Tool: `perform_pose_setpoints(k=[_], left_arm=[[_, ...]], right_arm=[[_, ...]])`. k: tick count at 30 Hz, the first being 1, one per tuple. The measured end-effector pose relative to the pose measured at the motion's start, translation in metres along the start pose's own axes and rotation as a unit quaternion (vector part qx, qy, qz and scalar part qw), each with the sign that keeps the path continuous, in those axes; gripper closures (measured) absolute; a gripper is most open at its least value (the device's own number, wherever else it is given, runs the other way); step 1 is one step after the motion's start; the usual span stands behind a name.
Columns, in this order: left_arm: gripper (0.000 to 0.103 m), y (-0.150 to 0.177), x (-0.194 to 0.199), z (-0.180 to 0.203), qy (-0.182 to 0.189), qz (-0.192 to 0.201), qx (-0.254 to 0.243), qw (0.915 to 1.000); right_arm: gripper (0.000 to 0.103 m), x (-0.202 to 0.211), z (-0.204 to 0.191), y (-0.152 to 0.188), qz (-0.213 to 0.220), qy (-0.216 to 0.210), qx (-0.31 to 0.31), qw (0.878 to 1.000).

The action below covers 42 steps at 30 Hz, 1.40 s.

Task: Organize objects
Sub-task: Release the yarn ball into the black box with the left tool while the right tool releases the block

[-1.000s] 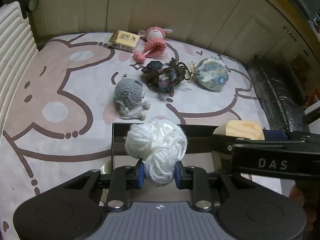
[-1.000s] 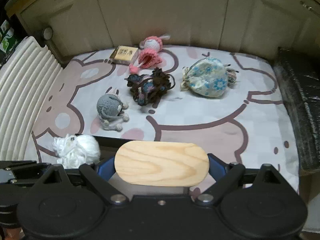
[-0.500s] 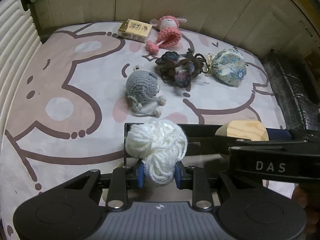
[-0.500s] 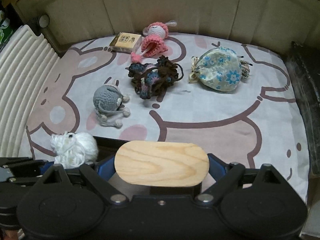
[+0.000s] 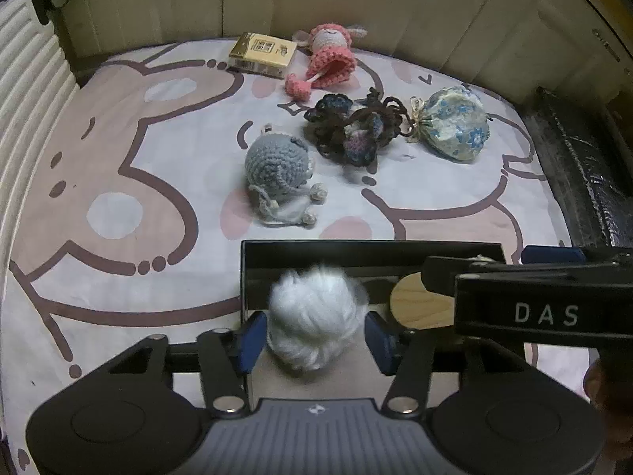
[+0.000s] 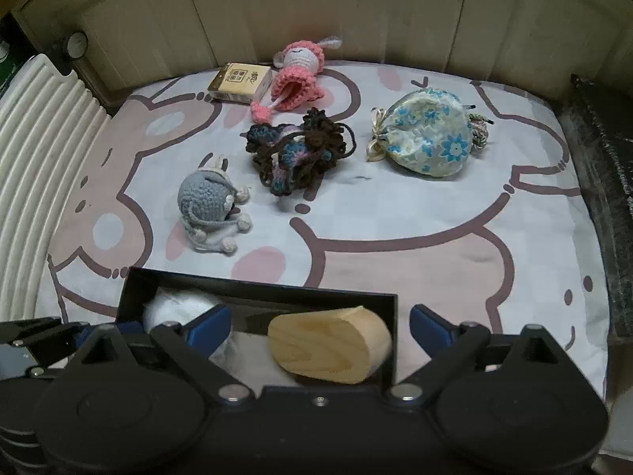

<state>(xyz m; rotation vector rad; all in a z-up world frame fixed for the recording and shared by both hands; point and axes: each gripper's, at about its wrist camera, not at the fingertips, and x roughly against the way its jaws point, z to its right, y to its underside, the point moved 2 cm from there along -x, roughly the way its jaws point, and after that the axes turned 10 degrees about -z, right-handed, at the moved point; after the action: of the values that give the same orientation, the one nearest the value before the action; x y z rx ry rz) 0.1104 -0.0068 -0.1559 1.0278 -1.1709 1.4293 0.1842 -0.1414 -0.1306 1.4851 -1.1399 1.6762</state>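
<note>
1. Over the near edge of the bed [image 5: 118, 126], left hand-held gripper [image 5: 314, 336] now with jaws parted; just been opening, blue pads clear of the white yarn ball [image 5: 316, 316] on both sides, where a second ago clamped tight on it.
2. Yarn ball blurred, low between the pads, inside the black box [image 5: 356, 251] rather than raised above its rim as before.
3. Right hand-held gripper [image 6: 320, 336] likewise spread wide; blue pads standing well off either end of the wooden block [image 6: 328, 346], nothing gripped.
4. Wooden block, earlier held level across the jaws, now tilted and lying in the black box [image 6: 257, 291], toward its right side; yarn ball [image 6: 178, 308] toward its left side, partly hidden behind the left pad.
5. Black box at the near edge of the bed, same place as before.
6. Unchanged farther back on the patterned sheet: grey crochet doll [image 5: 277, 166] nearest the box, dark yarn tangle [image 5: 356, 130] behind it toward the middle, floral pouch [image 5: 455, 126] toward the right edge, pink crochet doll [image 5: 328, 59] and yellow packet [image 5: 263, 53] at the far edge, the two just beside each other.
7. White ribbed panel [image 6: 35, 150] along the left edge; dark padded strip [image 6: 601, 198] along the right edge.
</note>
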Motion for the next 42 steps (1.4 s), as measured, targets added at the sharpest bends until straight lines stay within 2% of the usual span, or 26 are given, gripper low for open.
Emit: perform_pose_setpoints(k=[7,10,15,19,21,25,28,35,42], left_arm=[[0.045,0.002,0.006,0.001,0.002,0.006,-0.002,1.0],[0.046,0.002,0.01,0.001,0.005,0.012,-0.002,0.9999],[0.051,0.002,0.015,0.0,0.013,0.019,0.005,0.9997],[0.052,0.001,0.014,0.001,0.013,0.018,0.002,0.9997],[0.055,0.002,0.012,0.001,0.014,0.015,-0.001,0.9998],[0.063,0.003,0.01,0.001,0.014,0.01,-0.003,0.9999],[0.066,0.003,0.009,0.0,0.013,0.009,-0.003,0.9999],[0.071,0.002,0.008,0.001,0.011,0.008,-0.004,0.9999],[0.071,0.001,0.014,0.005,0.008,0.016,-0.009,0.9998]], right_arm=[[0.008,0.008,0.003,0.003,-0.003,0.001,0.0,1.0],[0.022,0.012,0.01,0.002,-0.002,-0.001,-0.015,1.0],[0.055,0.011,0.025,0.004,-0.016,-0.026,-0.049,0.998],[0.065,0.004,0.023,0.004,-0.022,-0.031,-0.046,0.998],[0.068,-0.001,0.019,0.003,-0.025,-0.018,-0.034,0.999],[0.081,-0.016,0.012,0.003,-0.055,-0.036,-0.023,0.998],[0.081,-0.008,0.008,0.002,-0.034,-0.008,-0.007,0.999],[0.076,0.002,0.014,0.002,-0.026,-0.002,-0.011,1.0],[0.071,0.013,0.011,0.004,-0.009,0.0,0.005,1.0]])
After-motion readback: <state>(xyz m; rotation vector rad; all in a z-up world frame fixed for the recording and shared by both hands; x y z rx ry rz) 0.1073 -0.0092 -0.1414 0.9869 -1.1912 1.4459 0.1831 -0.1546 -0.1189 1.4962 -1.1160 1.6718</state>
